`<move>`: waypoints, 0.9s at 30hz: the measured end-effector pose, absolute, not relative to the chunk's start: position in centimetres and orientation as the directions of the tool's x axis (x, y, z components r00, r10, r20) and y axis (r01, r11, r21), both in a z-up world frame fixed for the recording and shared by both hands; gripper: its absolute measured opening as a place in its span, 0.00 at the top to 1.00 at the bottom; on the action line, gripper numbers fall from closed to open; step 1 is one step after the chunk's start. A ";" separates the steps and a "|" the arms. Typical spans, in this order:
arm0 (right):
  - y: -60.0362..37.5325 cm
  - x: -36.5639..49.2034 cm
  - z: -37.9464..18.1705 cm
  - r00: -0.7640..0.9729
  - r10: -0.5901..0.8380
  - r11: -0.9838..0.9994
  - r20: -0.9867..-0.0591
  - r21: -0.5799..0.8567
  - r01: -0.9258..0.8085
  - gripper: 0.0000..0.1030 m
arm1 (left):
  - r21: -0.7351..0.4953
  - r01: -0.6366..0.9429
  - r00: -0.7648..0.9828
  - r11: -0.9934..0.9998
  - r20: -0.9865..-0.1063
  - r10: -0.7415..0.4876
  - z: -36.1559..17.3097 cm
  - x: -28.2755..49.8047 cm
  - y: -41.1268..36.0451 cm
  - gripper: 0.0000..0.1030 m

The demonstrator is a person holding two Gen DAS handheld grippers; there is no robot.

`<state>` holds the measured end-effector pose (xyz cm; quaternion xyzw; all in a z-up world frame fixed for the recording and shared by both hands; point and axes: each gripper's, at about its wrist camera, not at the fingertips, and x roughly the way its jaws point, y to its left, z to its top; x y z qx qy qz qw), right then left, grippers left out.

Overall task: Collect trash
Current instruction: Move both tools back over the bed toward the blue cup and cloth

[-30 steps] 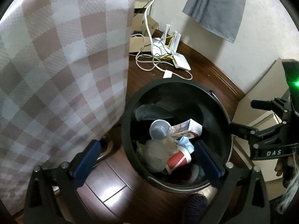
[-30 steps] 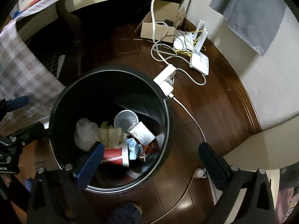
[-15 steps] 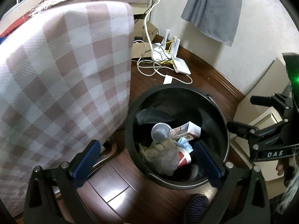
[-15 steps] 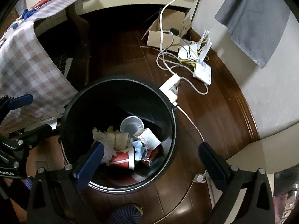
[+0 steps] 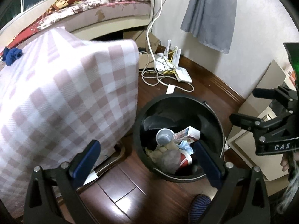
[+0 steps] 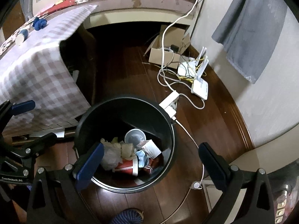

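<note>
Both tools [image 5: 147, 158] [image 6: 151, 162] hover agape above the bin [image 6: 168, 123].

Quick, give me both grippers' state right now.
Left gripper: jaws open, holding nothing.
Right gripper: jaws open, holding nothing.

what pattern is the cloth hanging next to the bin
Pink-and-white checks on the cloth, clearest in the left wrist view, beside the black bin.

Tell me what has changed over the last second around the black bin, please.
Both grippers, the left gripper and the right gripper, have pulled up and back from the round black trash bin, so it looks smaller and more of the checked pink-and-white cloth and bed shows. Both stay open and empty. The red-and-white paper cup and the other trash lie unchanged.
</note>
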<state>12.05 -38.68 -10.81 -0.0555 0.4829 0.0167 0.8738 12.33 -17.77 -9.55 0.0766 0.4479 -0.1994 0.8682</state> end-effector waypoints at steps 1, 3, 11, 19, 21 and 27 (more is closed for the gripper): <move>-38.6 11.8 -10.4 0.541 -0.024 0.993 -0.841 -0.081 -0.082 0.01 | -0.043 0.414 0.526 0.909 -0.804 -0.278 -9.1 12.1 -17.6 0.03; -38.5 11.5 -9.9 0.550 -0.021 0.994 -0.835 -0.078 -0.080 0.01 | -0.039 0.410 0.540 0.911 -0.795 -0.277 -8.2 11.7 -17.1 0.03; -37.6 10.9 -7.3 0.600 -0.002 0.994 -0.800 -0.067 -0.086 0.01 | -0.034 0.380 0.594 0.924 -0.757 -0.272 -5.2 10.9 -15.2 0.02; -34.6 12.1 -3.7 0.660 0.032 0.990 -0.751 -0.066 -0.123 0.01 | -0.038 0.334 0.658 0.942 -0.706 -0.262 -2.1 11.2 -13.0 0.02; -33.7 12.7 -2.5 0.679 0.046 0.989 -0.733 -0.062 -0.133 0.01 | -0.047 0.314 0.675 0.948 -0.692 -0.257 -1.2 11.7 -11.9 0.02; -30.5 14.1 -0.1 0.718 0.092 0.983 -0.690 -0.053 -0.177 0.01 | -0.051 0.243 0.725 0.969 -0.654 -0.216 0.5 12.8 -8.7 0.02</move>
